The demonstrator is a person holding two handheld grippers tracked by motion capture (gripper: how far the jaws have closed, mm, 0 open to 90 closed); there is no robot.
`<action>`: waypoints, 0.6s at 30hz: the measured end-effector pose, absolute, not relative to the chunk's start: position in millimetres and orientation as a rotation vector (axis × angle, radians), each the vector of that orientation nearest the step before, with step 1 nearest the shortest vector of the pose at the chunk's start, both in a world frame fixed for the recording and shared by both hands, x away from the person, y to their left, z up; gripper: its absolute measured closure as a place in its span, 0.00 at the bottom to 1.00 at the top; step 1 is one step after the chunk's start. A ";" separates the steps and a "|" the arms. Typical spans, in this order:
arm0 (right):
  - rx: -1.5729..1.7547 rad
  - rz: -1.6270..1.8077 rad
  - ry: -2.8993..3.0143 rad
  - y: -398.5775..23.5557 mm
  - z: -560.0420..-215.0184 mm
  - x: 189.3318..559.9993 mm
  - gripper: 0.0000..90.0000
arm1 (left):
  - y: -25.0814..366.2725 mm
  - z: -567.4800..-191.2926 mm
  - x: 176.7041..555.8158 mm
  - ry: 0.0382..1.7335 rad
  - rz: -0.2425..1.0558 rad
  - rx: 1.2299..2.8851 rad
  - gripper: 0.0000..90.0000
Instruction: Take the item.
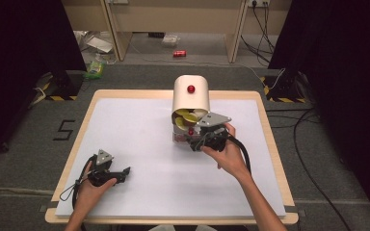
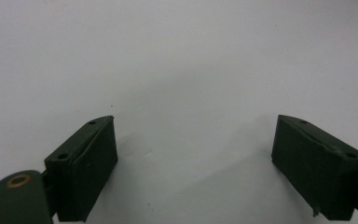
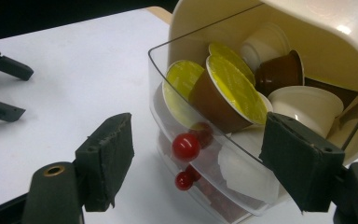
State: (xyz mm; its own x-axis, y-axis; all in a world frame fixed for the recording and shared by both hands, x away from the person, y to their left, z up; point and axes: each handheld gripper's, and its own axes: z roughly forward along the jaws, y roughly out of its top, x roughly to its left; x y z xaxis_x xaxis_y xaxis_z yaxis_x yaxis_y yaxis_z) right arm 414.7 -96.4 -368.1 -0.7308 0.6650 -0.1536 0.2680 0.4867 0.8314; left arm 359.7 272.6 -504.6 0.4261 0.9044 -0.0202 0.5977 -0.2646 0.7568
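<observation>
A cream capsule dispenser (image 1: 191, 98) with a red knob (image 1: 191, 89) on its top stands at the back middle of the white mat (image 1: 139, 139). Its clear upper drawer (image 3: 168, 60) is tipped out and holds several capsules: a brown one with a yellow lid (image 3: 228, 93), a white one (image 3: 307, 105) and a dark brown one (image 3: 279, 70). The drawer's red knob (image 3: 186, 146) sits above a second red knob (image 3: 183, 180) on the drawer below. My right gripper (image 3: 198, 135) (image 1: 191, 137) is open just in front of the drawer, gripping nothing. My left gripper (image 1: 125, 172) (image 2: 196, 140) rests open on the mat at the front left, empty.
The wooden table edge (image 1: 265, 120) frames the mat. Cables (image 1: 308, 144) run over the grey floor on the right. A red can (image 1: 179, 53) lies on the floor beyond the table. Bare mat lies between the two grippers.
</observation>
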 end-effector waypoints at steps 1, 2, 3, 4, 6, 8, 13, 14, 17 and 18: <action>0.768 1.162 2.274 -96.9 -368.5 413.5 0.29 | 272.7 -504.6 359.8 1.266 0.556 1.977 0.15; 0.768 1.162 2.274 -96.9 -368.5 413.5 0.29 | 272.7 -504.6 359.8 1.266 0.556 1.977 0.15; 0.769 1.171 2.272 -97.5 -369.0 412.1 0.29 | 272.6 -504.6 359.7 1.267 0.556 1.977 0.15; 0.770 1.179 2.270 -98.3 -369.6 410.7 0.29 | 272.7 -504.6 359.8 1.266 0.556 1.977 0.15; 0.768 1.190 2.268 -99.8 -370.7 407.2 0.29 | 272.6 -504.6 359.7 1.266 0.556 1.977 0.15; 0.763 1.198 2.269 -100.5 -371.5 404.5 0.29 | 272.6 -504.6 359.7 1.266 0.556 1.976 0.15; 0.753 1.208 2.273 -102.6 -373.2 396.3 0.29 | 272.6 -504.6 359.7 1.267 0.556 1.977 0.15; 0.750 1.211 2.272 -102.9 -373.5 395.5 0.29 | 272.6 -504.6 359.7 1.266 0.556 1.977 0.15; 0.745 1.215 2.274 -103.7 -374.7 391.7 0.29 | 272.6 -504.6 359.7 1.266 0.556 1.977 0.15; 0.743 1.218 2.272 -103.8 -375.2 390.4 0.29 | 272.6 -504.6 359.7 1.267 0.556 1.977 0.15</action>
State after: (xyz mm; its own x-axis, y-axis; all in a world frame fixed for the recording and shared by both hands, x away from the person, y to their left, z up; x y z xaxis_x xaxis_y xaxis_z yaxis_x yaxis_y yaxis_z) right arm 390.4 -103.8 -375.2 -0.7511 0.6458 -0.1367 0.2437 0.4637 0.8518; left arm 359.7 272.6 -504.6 0.4259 0.9046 -0.0204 0.5977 -0.2644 0.7569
